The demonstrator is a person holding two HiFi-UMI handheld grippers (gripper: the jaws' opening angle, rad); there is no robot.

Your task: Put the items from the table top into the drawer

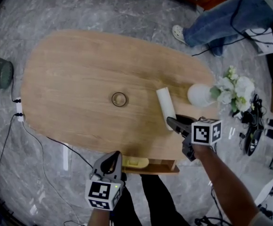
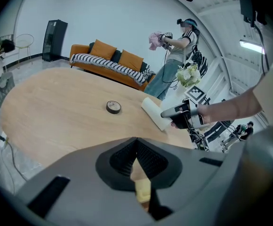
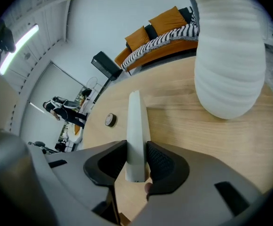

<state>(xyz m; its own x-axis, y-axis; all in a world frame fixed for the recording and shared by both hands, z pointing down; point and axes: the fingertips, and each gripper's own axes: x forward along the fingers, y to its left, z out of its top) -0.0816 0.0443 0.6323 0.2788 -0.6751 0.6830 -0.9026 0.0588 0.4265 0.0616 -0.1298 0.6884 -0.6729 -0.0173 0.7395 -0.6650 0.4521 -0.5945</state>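
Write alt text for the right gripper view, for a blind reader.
The right tongs are closed on the near end of a white tube that lies on a wooden table and points away from the camera. A white ribbed vase fills the upper right, a small tape roll sits further left, and an orange sofa stands behind.

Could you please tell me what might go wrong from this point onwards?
The right gripper pinches the white roll at its near end only, so it may tilt or slip when lifted. The white vase stands close beside the roll; a swing could tip it. The left gripper hovers at the open drawer and could block the drop.
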